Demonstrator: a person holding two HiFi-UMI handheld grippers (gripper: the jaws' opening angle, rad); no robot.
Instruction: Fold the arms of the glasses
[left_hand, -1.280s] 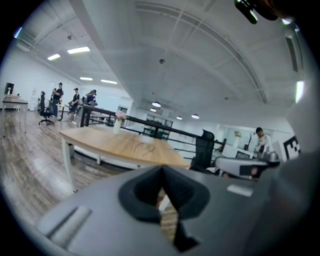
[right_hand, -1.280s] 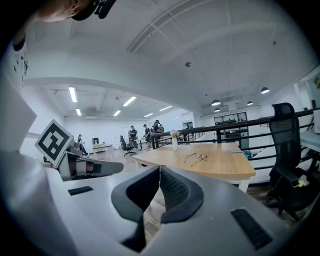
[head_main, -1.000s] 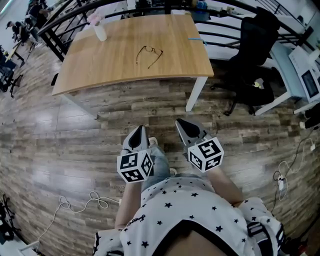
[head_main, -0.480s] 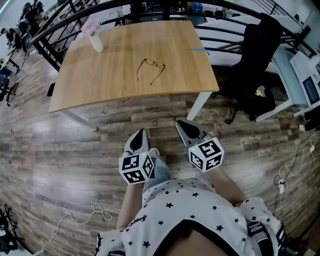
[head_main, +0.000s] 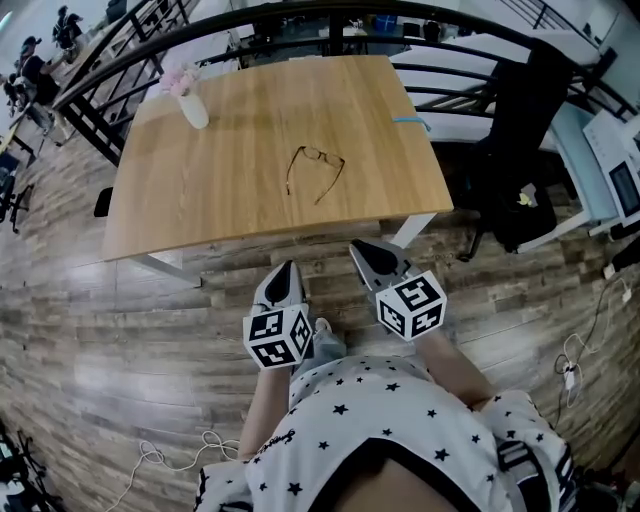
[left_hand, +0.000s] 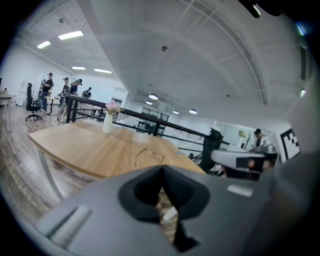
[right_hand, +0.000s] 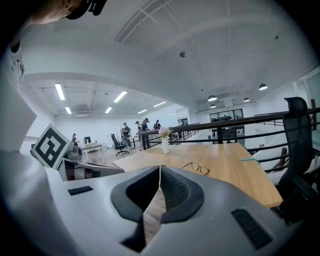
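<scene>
Left gripper (head_main: 288, 266) and right gripper (head_main: 359, 244) are being held clenched, empty; unopened fingers (right_hand: 173, 189) risk shoving the glasses (head_main: 316, 172) across the counter (head_main: 240, 150).

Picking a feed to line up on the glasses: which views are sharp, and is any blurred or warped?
Head view: sharp, glasses clear, though the fisheye bows the table edges. Left gripper view: soft and smeared, glasses only a faint outline. Right gripper view: crisp, glasses distinct, dark vignette in the corners.
</scene>
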